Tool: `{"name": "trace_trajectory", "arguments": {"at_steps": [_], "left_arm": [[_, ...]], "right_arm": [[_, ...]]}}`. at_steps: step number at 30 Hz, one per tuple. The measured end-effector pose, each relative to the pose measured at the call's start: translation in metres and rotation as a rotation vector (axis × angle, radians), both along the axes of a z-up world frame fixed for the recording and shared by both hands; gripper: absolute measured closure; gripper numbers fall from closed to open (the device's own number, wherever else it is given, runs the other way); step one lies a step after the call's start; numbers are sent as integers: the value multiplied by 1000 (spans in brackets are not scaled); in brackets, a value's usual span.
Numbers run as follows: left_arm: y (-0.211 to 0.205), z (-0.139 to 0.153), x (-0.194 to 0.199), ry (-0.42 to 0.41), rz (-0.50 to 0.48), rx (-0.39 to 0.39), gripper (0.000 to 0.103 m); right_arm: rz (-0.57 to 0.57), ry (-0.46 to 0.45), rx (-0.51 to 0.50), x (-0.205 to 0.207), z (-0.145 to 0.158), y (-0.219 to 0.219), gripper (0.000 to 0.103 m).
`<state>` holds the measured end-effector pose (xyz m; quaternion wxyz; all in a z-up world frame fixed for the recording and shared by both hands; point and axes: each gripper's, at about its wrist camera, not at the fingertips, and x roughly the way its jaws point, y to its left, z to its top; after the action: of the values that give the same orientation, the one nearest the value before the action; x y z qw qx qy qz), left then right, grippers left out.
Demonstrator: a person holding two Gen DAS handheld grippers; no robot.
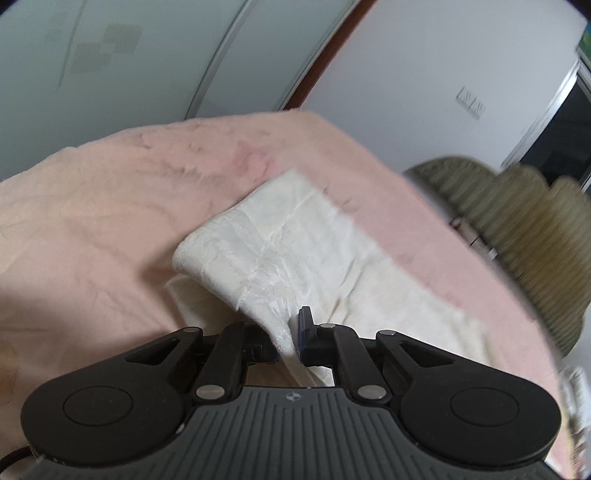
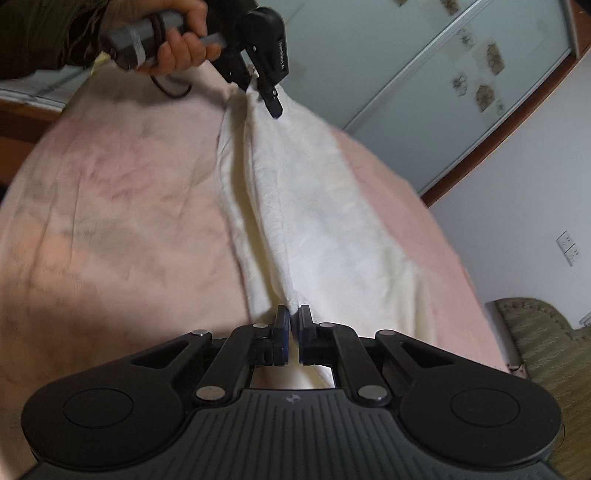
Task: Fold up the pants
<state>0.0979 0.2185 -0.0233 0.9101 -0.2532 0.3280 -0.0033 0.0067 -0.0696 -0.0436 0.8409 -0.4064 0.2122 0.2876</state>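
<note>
Left wrist view: left gripper point(image 1: 291, 332) at the near edge, its fingers point(image 1: 306, 321) pinched tight on a bunched fold of the pants point(image 1: 280, 243).
Pants, from the left gripper: cream-white cloth rises from the fingers, then drapes away over the bed point(image 1: 92, 221); a folded-over end lies beyond, with a second layer under it.
Bed, from the pants: pink cover on every side of the cloth, wrinkled, reaching to the far edge.
Chair, from the pants: olive ribbed chair point(image 1: 517, 221) to the right, past the bed's edge, blurred.
Wall behind the bed: pale sliding panels point(image 1: 110, 74) with a brown frame.
Right wrist view: right gripper point(image 2: 293, 332) nearest, its fingers point(image 2: 281, 328) clamped together on the near end of the pants point(image 2: 295, 206).
Pants, from the right gripper: one long cream strip stretched away across the bed point(image 2: 110, 221), lifted at both ends.
Left gripper, from the pants: left gripper point(image 2: 264, 94) at the far end, closed on the cloth there.
Hand, from the pants: a hand point(image 2: 181, 44) wraps that gripper's grey handle, a dark sleeve point(image 2: 40, 33) behind it.
Far side, from the pants: patterned glass panels point(image 2: 461, 74) to the right, olive chair point(image 2: 546, 354) at the bed's near right corner.
</note>
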Motion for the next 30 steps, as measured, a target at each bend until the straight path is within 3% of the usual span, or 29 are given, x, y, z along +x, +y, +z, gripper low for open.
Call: {"name": "trace_trajectory", "arguments": {"at_steps": [4, 7, 10, 14, 17, 19, 21, 24, 27, 30], "left_arm": [[-7, 5, -4, -12, -4, 103, 81], [-4, 7, -7, 7, 21, 79, 79], [-4, 18, -14, 13, 106, 101, 66], [-22, 41, -29, -22, 259, 276, 54], [-31, 57, -45, -88, 302, 293, 51], [-42, 66, -53, -126, 276, 298, 47], [-61, 71, -54, -151, 188, 304, 44], [-100, 70, -51, -186, -34, 305, 43], [-148, 64, -51, -212, -304, 303, 43], [-198, 54, -59, -269, -549, 344, 43]], "right_arm": [[-24, 5, 1, 2, -1, 3, 99], [-37, 17, 6, -4, -4, 4, 99], [-59, 18, 26, -9, -4, 5, 98], [-99, -2, 59, -12, -7, 5, 98], [-89, -24, 63, -21, 1, 0, 94], [-85, -16, 138, -30, 17, -16, 91], [-136, -7, 221, -35, 32, -39, 91], [-314, 6, 278, -31, 40, -85, 91], [-548, 49, 299, -28, 32, -133, 90], [-696, 147, 324, -35, 15, -167, 90]]}}
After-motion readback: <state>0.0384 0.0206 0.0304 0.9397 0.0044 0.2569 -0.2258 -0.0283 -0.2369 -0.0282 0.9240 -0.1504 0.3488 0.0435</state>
